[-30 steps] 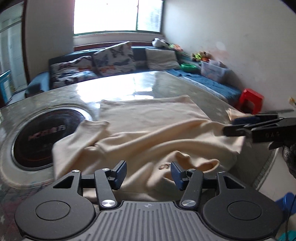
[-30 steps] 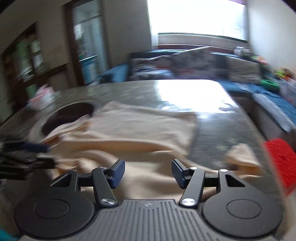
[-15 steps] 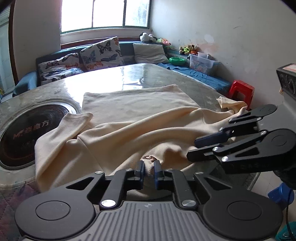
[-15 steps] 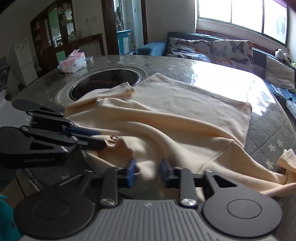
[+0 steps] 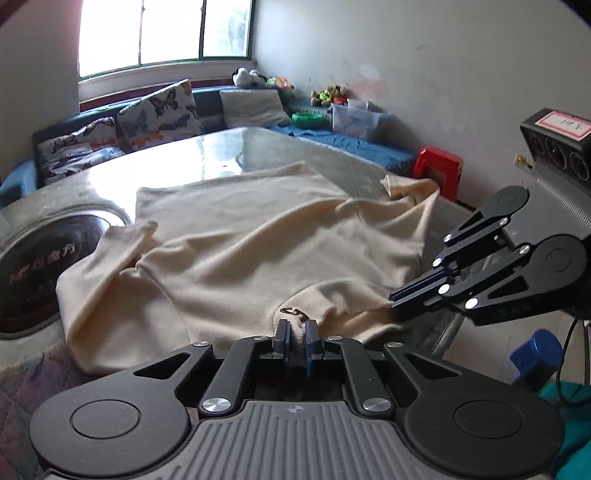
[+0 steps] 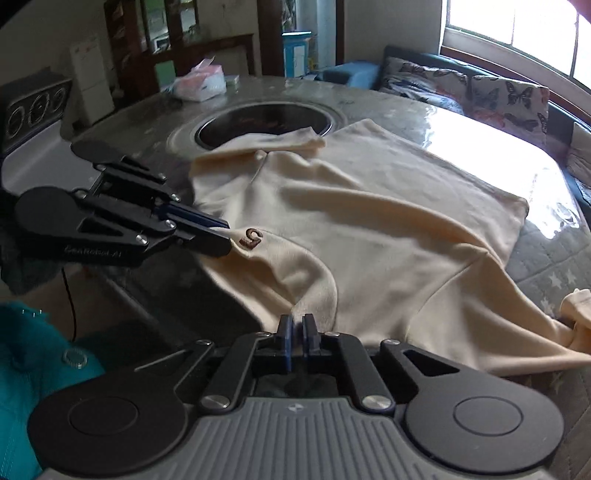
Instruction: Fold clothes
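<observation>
Item: cream shirt (image 5: 258, 236), spread rumpled across the table (image 5: 221, 147), collar end at the near edge, hem at the far side; long axis runs away from both grippers.

Left gripper (image 5: 295, 334): fingers pressed together, pinching the near edge just below the small brown logo (image 5: 293, 313).

Right gripper (image 6: 295, 330): fingers pressed together on a fold of the same edge, to the right of the left gripper (image 6: 221, 240). Both grips sit close together at the collar side; neither is nearer the hem. Any fold probably carries this edge away, toward the far hem.

Surface: glossy stone-look table with a round inset cooktop (image 6: 264, 123); one sleeve (image 6: 273, 142) lies over its rim.

Room: sofa with butterfly cushions (image 5: 159, 110), bright window (image 5: 162, 29), red stool (image 5: 437, 164).
</observation>
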`<state>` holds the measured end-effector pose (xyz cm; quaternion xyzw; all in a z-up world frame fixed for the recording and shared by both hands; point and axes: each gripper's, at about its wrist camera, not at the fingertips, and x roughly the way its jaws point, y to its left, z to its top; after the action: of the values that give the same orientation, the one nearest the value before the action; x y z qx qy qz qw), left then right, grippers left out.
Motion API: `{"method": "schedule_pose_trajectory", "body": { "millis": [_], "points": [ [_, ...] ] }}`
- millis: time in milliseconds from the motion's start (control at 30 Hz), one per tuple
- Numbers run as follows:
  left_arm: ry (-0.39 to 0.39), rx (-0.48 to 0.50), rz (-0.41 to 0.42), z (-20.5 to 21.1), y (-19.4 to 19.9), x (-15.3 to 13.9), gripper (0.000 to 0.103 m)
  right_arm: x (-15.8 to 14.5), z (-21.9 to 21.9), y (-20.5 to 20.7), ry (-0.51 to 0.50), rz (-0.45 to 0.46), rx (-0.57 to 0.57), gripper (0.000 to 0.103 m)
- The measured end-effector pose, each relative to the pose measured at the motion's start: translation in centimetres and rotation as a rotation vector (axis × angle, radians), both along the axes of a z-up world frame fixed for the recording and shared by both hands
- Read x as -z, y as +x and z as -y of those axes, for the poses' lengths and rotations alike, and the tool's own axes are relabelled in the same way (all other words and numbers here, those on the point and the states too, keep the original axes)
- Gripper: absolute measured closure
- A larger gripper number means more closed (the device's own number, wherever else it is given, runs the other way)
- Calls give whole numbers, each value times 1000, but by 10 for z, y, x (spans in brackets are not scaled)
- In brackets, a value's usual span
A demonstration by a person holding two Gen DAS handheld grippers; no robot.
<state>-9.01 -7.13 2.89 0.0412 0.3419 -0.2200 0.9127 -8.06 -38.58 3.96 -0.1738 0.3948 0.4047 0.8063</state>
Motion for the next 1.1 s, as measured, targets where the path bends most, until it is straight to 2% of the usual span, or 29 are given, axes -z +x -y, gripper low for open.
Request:
{"method": "schedule_pose_trajectory", "body": {
  "millis": [133,267,333,367,400,500,533,600,700,767,833,867,900,1100],
  "points": [
    [-29,5,33,-5,1,-13,90,-14,7,4,46,31,12,87],
    [-48,-2,85,-6,8,-27,90,-20,10,14,66,51,53,82],
    [-55,11,93,-5,11,-28,83,-19,10,14,64,45,50,73],
    [-49,22,88,-3,12,-27,79,-18,10,13,60,45,41,71],
    [-35,28,83,0,13,-25,70,-18,8,12,56,45,34,69],
    [16,61,54,11,15,-13,67,-12,1,8,32,55,13,64],
    [32,69,46,14,15,-9,63,-9,-2,9,22,60,11,63],
    [64,71,42,19,16,-2,62,-3,-9,10,2,69,8,63],
    [73,66,23,21,20,7,63,4,-13,12,-25,68,16,65],
    [78,64,9,22,23,13,66,7,-14,14,-36,65,28,77],
    [74,59,11,21,23,12,82,7,-11,14,-31,66,40,93],
    [71,56,12,21,23,12,84,5,-9,14,-22,67,45,96],
    [64,57,20,20,22,9,90,2,-6,13,-13,71,44,97],
    [13,118,70,12,9,-3,92,-15,5,1,13,67,-6,98]
  ]
}}
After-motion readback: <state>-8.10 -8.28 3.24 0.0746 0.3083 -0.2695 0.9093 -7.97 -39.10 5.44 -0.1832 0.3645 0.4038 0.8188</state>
